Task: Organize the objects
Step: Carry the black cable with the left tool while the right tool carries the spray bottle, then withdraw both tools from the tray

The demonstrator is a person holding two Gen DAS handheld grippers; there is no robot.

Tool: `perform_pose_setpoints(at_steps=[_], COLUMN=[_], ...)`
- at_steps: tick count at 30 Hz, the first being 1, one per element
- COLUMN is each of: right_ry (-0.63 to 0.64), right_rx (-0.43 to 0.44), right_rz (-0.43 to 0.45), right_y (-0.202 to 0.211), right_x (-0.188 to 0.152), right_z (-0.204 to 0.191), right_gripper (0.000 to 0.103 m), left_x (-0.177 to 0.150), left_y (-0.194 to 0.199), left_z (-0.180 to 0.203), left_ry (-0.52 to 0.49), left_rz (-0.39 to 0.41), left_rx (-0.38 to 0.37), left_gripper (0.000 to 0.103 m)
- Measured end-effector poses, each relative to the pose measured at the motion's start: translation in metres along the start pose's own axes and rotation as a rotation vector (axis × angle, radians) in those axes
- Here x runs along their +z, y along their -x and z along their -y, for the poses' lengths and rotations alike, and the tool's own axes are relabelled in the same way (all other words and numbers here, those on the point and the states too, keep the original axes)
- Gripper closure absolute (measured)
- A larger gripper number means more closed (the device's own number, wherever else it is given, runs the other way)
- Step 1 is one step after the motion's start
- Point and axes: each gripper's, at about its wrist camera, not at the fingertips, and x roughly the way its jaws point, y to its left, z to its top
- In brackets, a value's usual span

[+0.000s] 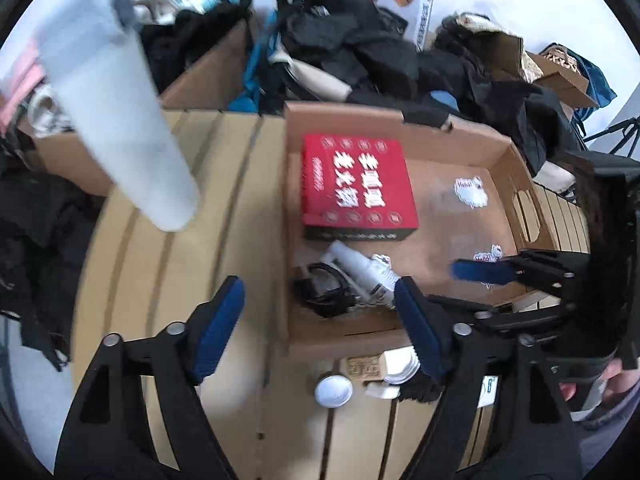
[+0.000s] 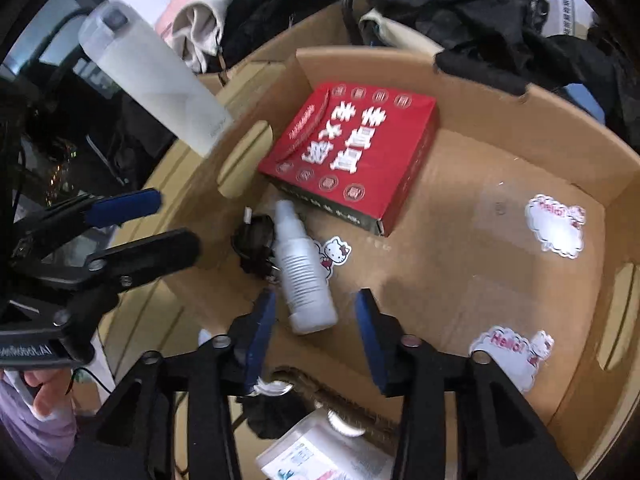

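A shallow cardboard tray (image 1: 516,168) (image 2: 600,168) holds a red box (image 1: 358,184) (image 2: 352,160) with white characters, a small white spray bottle (image 1: 360,266) (image 2: 300,272) lying on its side, and a coiled black cable (image 1: 324,288) (image 2: 254,248). My left gripper (image 1: 320,320) is open and empty above the tray's near left corner. My right gripper (image 2: 316,332) is open, its blue pads either side of the bottle's base, not touching it. It also shows in the left wrist view (image 1: 480,270), as the left does in the right wrist view (image 2: 160,220).
A tall frosted white bottle (image 1: 116,108) (image 2: 152,80) stands left of the tray on the wooden slat table (image 1: 168,280). Small items, a round white cap (image 1: 333,391) and a white packet (image 2: 320,452), lie before the tray. Black clothing (image 1: 340,40) and open boxes crowd the back.
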Motion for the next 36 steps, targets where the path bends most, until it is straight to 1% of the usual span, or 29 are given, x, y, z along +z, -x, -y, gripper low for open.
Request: perform_pose_setpoints(at_steps=[1,3,6,8,9,10,11,14,16,19,21,22,23,24,25,26,27,28,29,31,32,33,34,35,36], right_ry=[-0.005,-0.014,-0.031,-0.039,-0.042,-0.042,-0.038,-0.012,0.003,0.008,0.018,0.023,0.031,0.041,0.052,0.046,0.034,0.018,-0.011,-0.035,-0.036,-0.026,-0.014,-0.014,-0.023], right_rx=[-0.012,-0.046,-0.130,-0.185,-0.202,-0.219,-0.241,-0.293,-0.317,-0.334,-0.347,-0.360,-0.375,-0.370,-0.343,-0.314,-0.283,-0.248,-0.210,-0.179,-0.192,-0.205,-0.218,-0.225,-0.233], right_rz=[0.018,0.061,0.140,0.192,0.212,0.234,0.249,0.282,0.298,0.319,0.345,0.364,0.401,0.431,0.463,0.476,0.481,0.476,0.450,0.384,0.351,0.335,0.326,0.330,0.340], right_y=[0.011,0.038,0.093,0.134,0.153,0.174,0.192,0.229,0.243,0.252,0.255,0.256,0.256,0.256,0.253,0.248,0.242,0.235,0.224,0.206,0.196,0.192,0.189,0.188,0.188], right_x=[-0.003,-0.009,-0.020,-0.026,-0.032,-0.041,-0.048,-0.075,-0.089,-0.110,-0.132,-0.145,-0.167,-0.186,-0.214,-0.236,-0.256,-0.276,-0.297,-0.320,-0.328,-0.330,-0.330,-0.330,-0.328], right_z=[-0.001,-0.003,-0.007,-0.007,-0.008,-0.010,-0.013,-0.029,-0.041,-0.053,-0.065,-0.070,-0.079,-0.087,-0.097,-0.101,-0.105,-0.108,-0.110,-0.111,-0.112,-0.113,-0.113,-0.113,-0.111], right_gripper=[0.045,0.045,0.045,0.043,0.036,0.026,0.021,0.020,0.020,0.020,0.020,0.020,0.020,0.020,0.020,0.020,0.020,0.020,0.020,0.020,0.020,0.020,0.020,0.020,0.020], left_x=[0.000,0.000,-0.003,-0.009,-0.013,-0.020,-0.025,-0.041,-0.051,-0.071,-0.095,-0.113,-0.141,-0.156,-0.181,-0.209,-0.229,-0.250,-0.270,-0.289,-0.293,-0.294,-0.293,-0.290,-0.288], left_y=[0.012,0.029,0.067,0.096,0.108,0.126,0.136,0.171,0.188,0.207,0.215,0.218,0.219,0.219,0.218,0.217,0.217,0.215,0.211,0.201,0.191,0.184,0.175,0.167,0.164], left_z=[-0.002,-0.003,-0.001,0.002,0.003,0.006,0.009,0.020,0.028,0.037,0.040,0.039,0.036,0.035,0.034,0.034,0.035,0.036,0.037,0.039,0.044,0.047,0.051,0.053,0.053], left_ry=[0.004,0.004,0.002,0.006,0.005,-0.004,-0.015,-0.054,-0.071,-0.090,-0.089,-0.075,-0.051,-0.038,-0.017,-0.010,-0.008,-0.004,-0.002,0.010,-0.003,-0.024,-0.046,-0.056,-0.059], left_rz=[0.005,0.020,0.060,0.096,0.112,0.138,0.153,0.204,0.231,0.251,0.273,0.284,0.296,0.297,0.295,0.298,0.300,0.299,0.291,0.244,0.198,0.173,0.153,0.141,0.145], left_rx=[0.017,0.039,0.076,0.096,0.103,0.111,0.112,0.122,0.122,0.122,0.110,0.091,0.041,0.021,0.007,-0.005,-0.007,-0.005,-0.004,0.020,0.047,0.059,0.077,0.125,0.141], left_gripper=[0.020,0.018,0.015,0.001,0.000,0.000,0.000,0.000,0.000,0.000,0.000,0.000,0.000,0.000,0.000,0.000,0.000,0.000,0.000,0.000,0.000,0.000,0.000,0.000,0.000])
